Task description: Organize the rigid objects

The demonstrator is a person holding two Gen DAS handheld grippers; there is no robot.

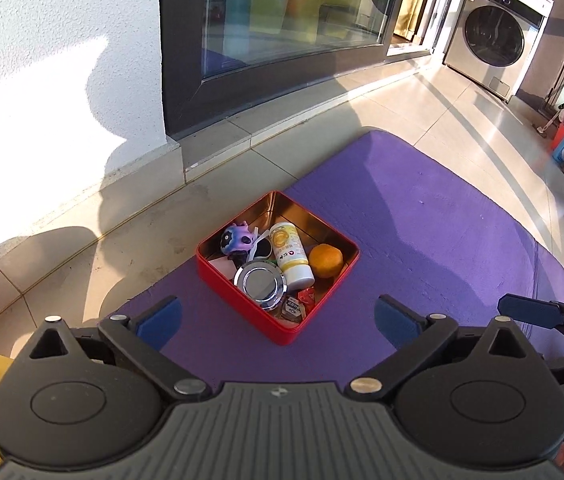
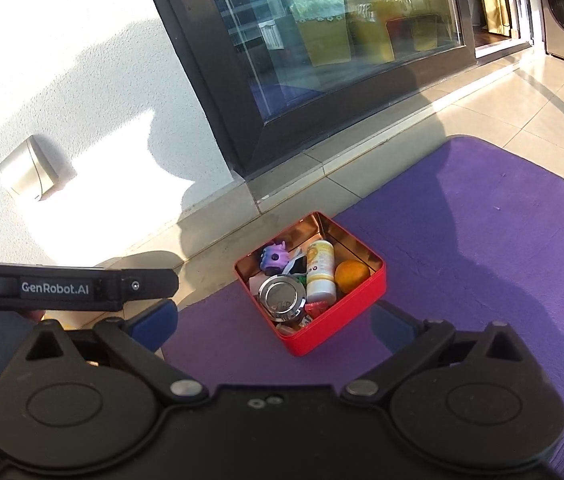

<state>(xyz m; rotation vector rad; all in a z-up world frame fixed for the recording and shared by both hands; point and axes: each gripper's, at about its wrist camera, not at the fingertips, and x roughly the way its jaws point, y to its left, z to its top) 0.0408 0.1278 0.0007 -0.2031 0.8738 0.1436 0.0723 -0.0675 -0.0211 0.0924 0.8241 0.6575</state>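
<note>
Red tin (image 1: 241, 304) of small things on a purple mat (image 1: 422, 240).

The square, gold-lined tin holds a chrome disc (image 1: 259, 282), white bottle (image 1: 290, 258), orange (image 1: 326, 261), purple toy (image 1: 237, 238) and, seemingly, wrapped sweets. Left gripper (image 1: 277, 318) and right gripper (image 2: 271, 320) hover near it, jaws apart, empty. A washer (image 1: 494, 36) stands beyond on pale floor tiles.

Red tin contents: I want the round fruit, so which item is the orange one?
The orange, at the tin's right side beside the white bottle; nothing else is orange.
</note>
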